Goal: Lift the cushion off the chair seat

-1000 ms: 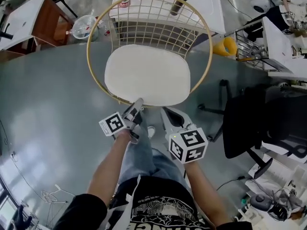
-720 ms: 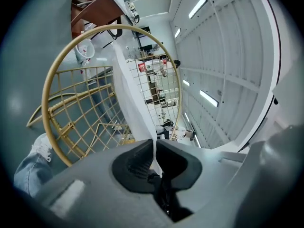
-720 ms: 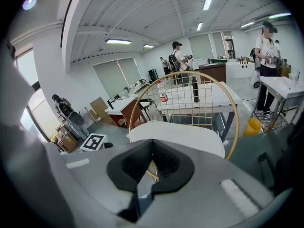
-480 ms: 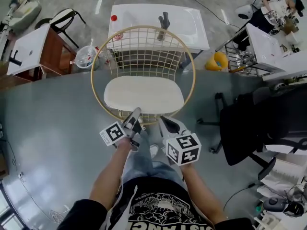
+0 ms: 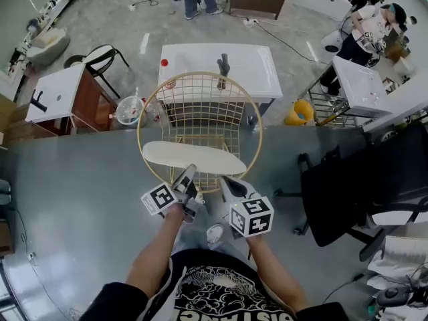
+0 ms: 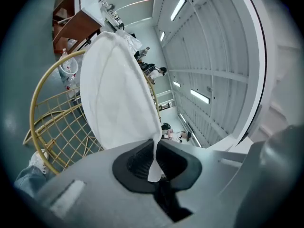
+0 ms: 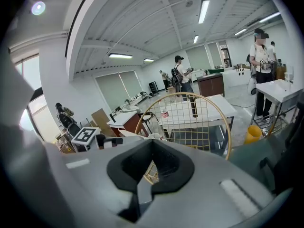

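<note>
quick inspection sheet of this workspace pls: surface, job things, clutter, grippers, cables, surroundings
surface: grey floor, smooth
job's things: white cushion tilted up by its near edge over the gold wire chair; cannot tell if its far edge rests on the seat
clutter: clear bin and yellow bucket beside the table
grippers: left gripper shut on the cushion's edge; right gripper closed, nothing between its jaws
cables: one cable on the floor beyond the table
surroundings: table behind the chair, black office chair at right, wooden cabinet at left, people at the back
</note>
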Demonstrator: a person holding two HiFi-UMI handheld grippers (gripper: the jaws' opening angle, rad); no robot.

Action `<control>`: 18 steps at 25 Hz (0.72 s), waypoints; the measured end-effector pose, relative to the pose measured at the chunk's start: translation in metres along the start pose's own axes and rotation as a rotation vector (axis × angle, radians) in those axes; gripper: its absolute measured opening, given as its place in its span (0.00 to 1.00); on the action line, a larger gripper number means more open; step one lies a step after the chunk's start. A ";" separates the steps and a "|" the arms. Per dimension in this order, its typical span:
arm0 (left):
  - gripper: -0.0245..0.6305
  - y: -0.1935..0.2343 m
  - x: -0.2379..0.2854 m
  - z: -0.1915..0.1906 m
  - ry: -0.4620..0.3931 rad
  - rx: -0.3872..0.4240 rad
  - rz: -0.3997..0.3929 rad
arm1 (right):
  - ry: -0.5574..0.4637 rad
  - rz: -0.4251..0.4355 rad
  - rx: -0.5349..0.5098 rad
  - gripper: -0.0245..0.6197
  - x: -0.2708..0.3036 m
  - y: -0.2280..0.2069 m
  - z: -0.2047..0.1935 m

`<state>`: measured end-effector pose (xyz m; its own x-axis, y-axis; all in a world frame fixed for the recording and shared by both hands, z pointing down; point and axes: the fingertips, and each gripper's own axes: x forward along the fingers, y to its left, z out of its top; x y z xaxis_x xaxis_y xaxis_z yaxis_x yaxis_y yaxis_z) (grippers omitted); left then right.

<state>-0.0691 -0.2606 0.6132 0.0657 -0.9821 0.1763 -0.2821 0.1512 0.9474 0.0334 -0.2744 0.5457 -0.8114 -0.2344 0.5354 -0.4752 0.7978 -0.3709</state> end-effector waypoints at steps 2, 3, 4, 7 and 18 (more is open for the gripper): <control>0.07 -0.013 -0.002 0.002 0.000 0.030 -0.004 | -0.027 0.007 -0.002 0.04 -0.007 0.001 0.008; 0.07 -0.019 -0.004 0.003 -0.002 0.046 -0.008 | -0.042 0.012 -0.006 0.04 -0.010 0.002 0.013; 0.07 -0.025 -0.006 0.003 -0.003 0.059 -0.012 | -0.056 0.018 -0.010 0.04 -0.014 0.003 0.016; 0.07 -0.042 -0.015 0.001 -0.012 0.087 -0.023 | -0.086 0.031 -0.031 0.04 -0.028 0.010 0.022; 0.07 -0.115 -0.041 -0.002 -0.016 0.166 -0.098 | -0.161 0.028 -0.054 0.04 -0.057 0.032 0.037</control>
<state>-0.0379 -0.2373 0.4975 0.0852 -0.9931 0.0800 -0.4294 0.0358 0.9024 0.0519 -0.2557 0.4755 -0.8702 -0.2940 0.3953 -0.4362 0.8328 -0.3407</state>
